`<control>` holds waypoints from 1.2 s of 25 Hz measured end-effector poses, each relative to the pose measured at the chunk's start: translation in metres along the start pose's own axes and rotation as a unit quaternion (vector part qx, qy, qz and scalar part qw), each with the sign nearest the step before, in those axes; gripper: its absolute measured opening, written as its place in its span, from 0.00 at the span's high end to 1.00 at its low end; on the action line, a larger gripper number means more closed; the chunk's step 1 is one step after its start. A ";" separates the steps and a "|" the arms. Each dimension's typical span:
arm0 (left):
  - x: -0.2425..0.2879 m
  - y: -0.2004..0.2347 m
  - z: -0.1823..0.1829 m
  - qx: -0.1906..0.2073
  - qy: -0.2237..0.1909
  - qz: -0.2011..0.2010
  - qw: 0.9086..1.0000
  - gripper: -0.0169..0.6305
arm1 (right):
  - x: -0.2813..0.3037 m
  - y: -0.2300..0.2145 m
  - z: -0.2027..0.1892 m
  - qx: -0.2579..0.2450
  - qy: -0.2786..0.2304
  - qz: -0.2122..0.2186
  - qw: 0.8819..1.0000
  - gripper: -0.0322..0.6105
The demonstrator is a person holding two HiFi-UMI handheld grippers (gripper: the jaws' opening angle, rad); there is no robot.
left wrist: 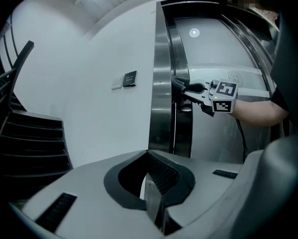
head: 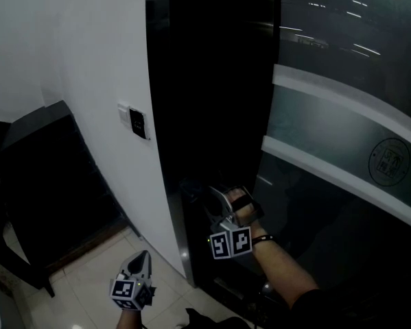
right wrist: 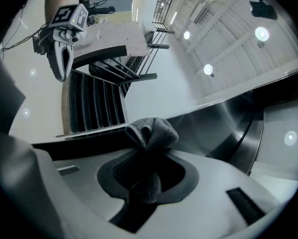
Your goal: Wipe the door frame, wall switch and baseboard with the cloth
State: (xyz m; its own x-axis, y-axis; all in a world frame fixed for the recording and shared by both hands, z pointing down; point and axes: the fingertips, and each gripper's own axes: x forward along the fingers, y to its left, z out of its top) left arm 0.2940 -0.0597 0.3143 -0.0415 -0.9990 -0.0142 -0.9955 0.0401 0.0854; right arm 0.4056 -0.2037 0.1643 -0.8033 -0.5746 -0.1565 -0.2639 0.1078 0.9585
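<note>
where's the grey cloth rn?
Right gripper view: the bunched grey cloth is clamped in the right gripper's jaws, at the dark metal door frame; head view puts it lower right of the black wall switch.

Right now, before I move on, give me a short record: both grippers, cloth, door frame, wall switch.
left gripper: fingers shut, empty, held low over the floor tiles
right gripper: fingers shut on the cloth, at the door frame
cloth: grey, bunched, at the frame's edge; contact not certain
wall switch: dark panel on the white wall, left of the frame, neither gripper on it
</note>
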 end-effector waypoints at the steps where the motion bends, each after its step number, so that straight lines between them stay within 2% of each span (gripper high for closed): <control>1: -0.001 0.001 -0.004 -0.004 0.004 0.003 1.000 0.99 | -0.001 0.006 -0.002 0.000 0.001 0.006 1.000 0.82; 11: 0.000 0.001 -0.028 -0.027 0.027 0.014 0.999 0.99 | -0.009 0.055 -0.014 0.015 0.009 0.049 0.999 0.82; 17: 0.002 0.012 -0.026 -0.031 0.022 0.037 0.999 0.99 | -0.015 0.083 -0.022 0.020 0.009 0.074 0.997 0.82; 21: 0.008 0.011 -0.033 -0.044 0.025 0.038 0.998 0.99 | -0.017 0.103 -0.025 0.021 0.006 0.085 0.996 0.82; 28: 0.008 0.016 -0.043 -0.088 0.018 0.055 0.994 0.99 | -0.028 0.146 -0.035 0.027 0.005 0.111 0.993 0.82; 30: 0.006 0.025 -0.043 -0.117 0.011 0.063 0.991 0.99 | -0.030 0.156 -0.037 0.039 0.005 0.115 0.993 0.82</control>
State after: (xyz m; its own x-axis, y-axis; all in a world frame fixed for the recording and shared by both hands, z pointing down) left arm 0.2725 -0.0651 0.3595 -0.1602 -0.9866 0.0322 -0.9358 0.1622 0.3131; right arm 0.4084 -0.2002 0.3271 -0.8416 -0.5359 0.0674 -0.1150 0.2996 0.9471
